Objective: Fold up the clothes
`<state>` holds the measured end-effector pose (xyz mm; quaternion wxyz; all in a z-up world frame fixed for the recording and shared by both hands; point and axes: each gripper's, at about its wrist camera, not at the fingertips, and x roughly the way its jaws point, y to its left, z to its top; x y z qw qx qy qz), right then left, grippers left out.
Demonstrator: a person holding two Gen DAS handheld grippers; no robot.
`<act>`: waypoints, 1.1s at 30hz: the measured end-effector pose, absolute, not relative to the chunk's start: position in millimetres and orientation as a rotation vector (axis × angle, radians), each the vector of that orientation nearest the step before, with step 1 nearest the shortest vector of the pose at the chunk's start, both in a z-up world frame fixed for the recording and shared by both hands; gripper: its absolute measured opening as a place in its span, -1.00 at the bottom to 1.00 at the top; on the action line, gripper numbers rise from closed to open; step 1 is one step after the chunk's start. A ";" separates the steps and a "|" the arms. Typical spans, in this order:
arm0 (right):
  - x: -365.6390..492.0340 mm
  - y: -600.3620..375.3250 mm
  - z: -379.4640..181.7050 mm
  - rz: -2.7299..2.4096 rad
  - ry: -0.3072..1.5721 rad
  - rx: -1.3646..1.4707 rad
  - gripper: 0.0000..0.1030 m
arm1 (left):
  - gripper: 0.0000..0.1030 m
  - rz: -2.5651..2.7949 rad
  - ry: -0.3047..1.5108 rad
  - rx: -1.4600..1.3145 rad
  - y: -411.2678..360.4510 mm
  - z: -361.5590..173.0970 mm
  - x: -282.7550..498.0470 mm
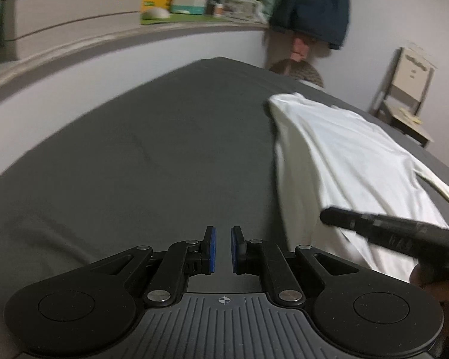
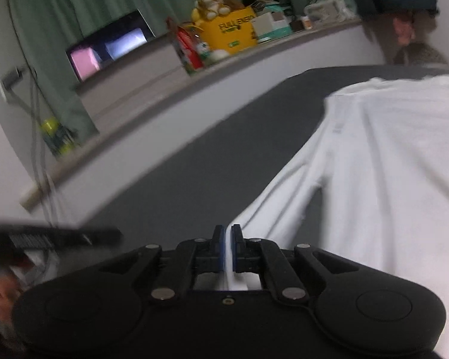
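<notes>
right gripper (image 2: pixel 228 248) pinching sleeve of soft white shirt (image 2: pixel 389 179); left gripper (image 1: pixel 223 249) nearly closed, empty, over smooth grey bed (image 1: pixel 149 149)

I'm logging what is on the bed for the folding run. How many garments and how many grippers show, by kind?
White garment on the grey bed: 1
Grippers: 2, the left gripper with nothing between its pads, the right gripper shut on a white fold of the garment
Total: 3
</notes>
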<state>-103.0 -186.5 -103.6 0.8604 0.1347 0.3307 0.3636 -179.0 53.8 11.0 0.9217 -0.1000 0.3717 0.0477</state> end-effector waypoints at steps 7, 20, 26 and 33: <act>-38.9 -91.9 -88.6 0.910 0.798 0.370 -0.90 | -0.84 0.266 0.686 -0.288 80.7 15.9 -189.3; -11.8 -6.3 -118.2 0.955 0.976 0.330 -0.53 | -0.84 0.469 0.599 -0.400 125.4 7.2 -204.1; -66.6 -136.4 -88.5 0.823 0.848 0.247 -0.14 | -0.84 0.324 0.642 -0.377 107.1 5.3 -191.4; -145.8 -242.7 -115.0 0.586 0.858 0.200 -0.09 | -0.84 0.182 0.724 -0.277 71.1 5.2 -171.9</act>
